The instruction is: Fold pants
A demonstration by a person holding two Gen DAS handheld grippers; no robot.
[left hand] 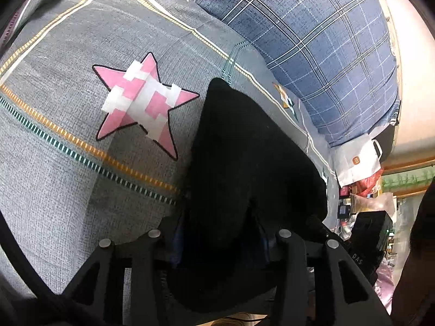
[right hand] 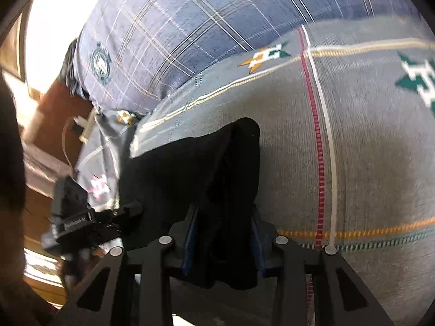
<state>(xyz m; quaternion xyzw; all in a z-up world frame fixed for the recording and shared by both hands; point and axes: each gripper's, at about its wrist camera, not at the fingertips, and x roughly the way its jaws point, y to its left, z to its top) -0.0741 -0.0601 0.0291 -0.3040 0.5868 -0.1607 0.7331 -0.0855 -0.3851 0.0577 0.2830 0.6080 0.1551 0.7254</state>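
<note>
Black pants (right hand: pixel 217 179) in right claw (right hand: pixel 224 233)

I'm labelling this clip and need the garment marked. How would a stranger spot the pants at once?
Start from the grey bedsheet with the pink star, below the blue plaid quilt. The pants are the bunched cloth gathered between the left gripper and the right gripper. They alone are plain black, without pattern.

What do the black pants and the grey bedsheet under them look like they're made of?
Black pants: soft, matte, probably a fleece or knit; it bunches thickly, with no sheen and no visible weave. Grey bedsheet: woven, likely cotton, with a visible crosshatch texture, printed stripes and a pink star.
</note>
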